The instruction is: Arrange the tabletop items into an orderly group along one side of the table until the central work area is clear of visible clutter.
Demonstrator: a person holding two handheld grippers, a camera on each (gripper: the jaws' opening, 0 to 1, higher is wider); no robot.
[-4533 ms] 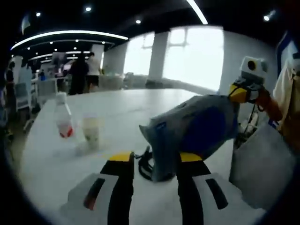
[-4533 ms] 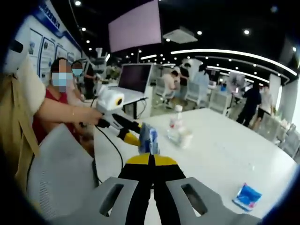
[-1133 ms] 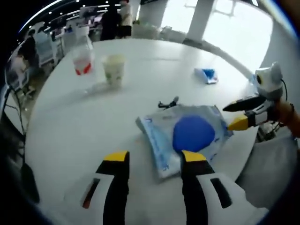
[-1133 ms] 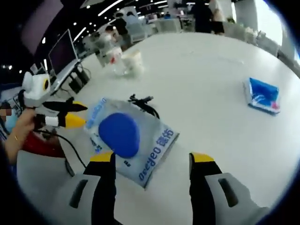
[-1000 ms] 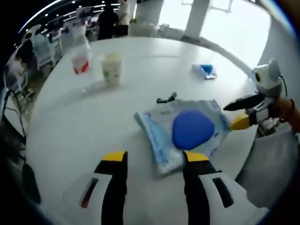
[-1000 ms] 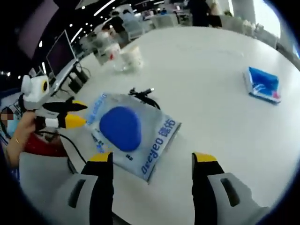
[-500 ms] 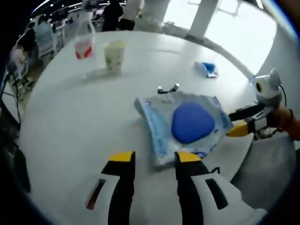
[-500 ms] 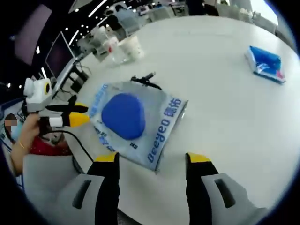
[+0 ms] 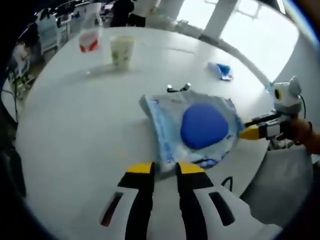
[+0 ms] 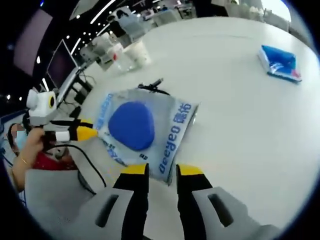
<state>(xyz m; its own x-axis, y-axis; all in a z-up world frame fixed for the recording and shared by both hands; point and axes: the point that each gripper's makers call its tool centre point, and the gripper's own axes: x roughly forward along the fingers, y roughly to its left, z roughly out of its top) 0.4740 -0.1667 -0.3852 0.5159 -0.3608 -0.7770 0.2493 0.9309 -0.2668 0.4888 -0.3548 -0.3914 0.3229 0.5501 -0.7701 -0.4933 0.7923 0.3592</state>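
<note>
Just beyond the left tool (image 9: pixel 164 167), jaws narrowed to a slim gap at its near corner, lies the blue-and-white bag (image 9: pixel 192 130) flat on the white counter (image 9: pixel 75 130). The right tool (image 10: pixel 159 170), equally narrow, meets the bag's opposite edge, so both stand equally near, one per end (grip itself unclear). Printing reads roughly "oageyo" plus unreadable characters. Farther off: black cable (image 9: pixel 178 88), blue packet (image 10: pixel 279 61), paper cup (image 9: pixel 122 50), red-labelled bottle (image 9: pixel 89 35).

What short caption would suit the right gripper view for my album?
Right gripper closing on the corner of a blue-and-white pack lying on a white round table.
</note>
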